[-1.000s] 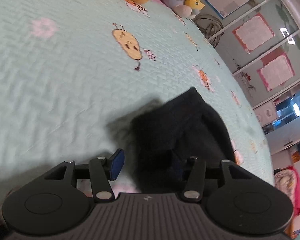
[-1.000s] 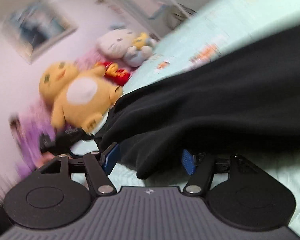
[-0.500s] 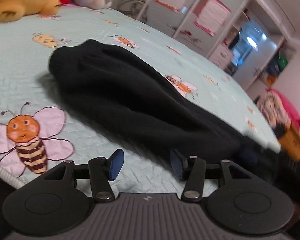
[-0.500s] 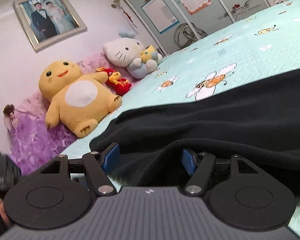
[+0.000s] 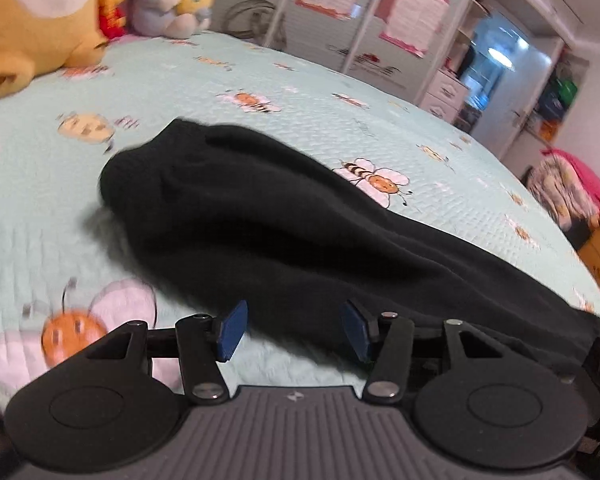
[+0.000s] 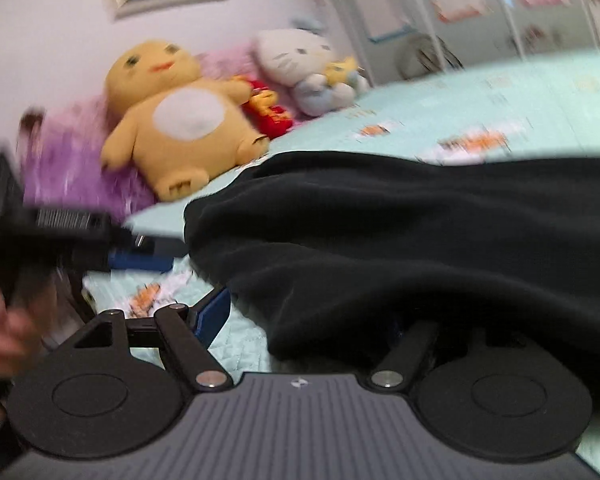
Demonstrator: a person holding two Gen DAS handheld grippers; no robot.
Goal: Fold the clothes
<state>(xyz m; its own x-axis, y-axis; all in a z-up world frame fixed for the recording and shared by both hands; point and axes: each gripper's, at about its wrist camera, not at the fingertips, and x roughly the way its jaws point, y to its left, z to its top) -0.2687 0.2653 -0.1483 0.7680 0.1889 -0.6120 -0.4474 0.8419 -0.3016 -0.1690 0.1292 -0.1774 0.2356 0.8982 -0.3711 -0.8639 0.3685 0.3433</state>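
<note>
Across the near edge of the bed (image 5: 300,92) we see one black garment (image 5: 284,224) lying long and rumpled. Our left gripper (image 5: 294,334) hangs released just above its near hem, blue pads apart, nothing pinched. Only the right view shows our left hand (image 6: 4,320) and three plush toys (image 6: 176,116) at the head edge. Our right gripper (image 6: 300,320) is opening, cloth draped over its right finger, so the pads are not pressing

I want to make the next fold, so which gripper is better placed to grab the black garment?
Right gripper: the black garment drapes over its opening jaws. The left gripper is beside the edge.
</note>
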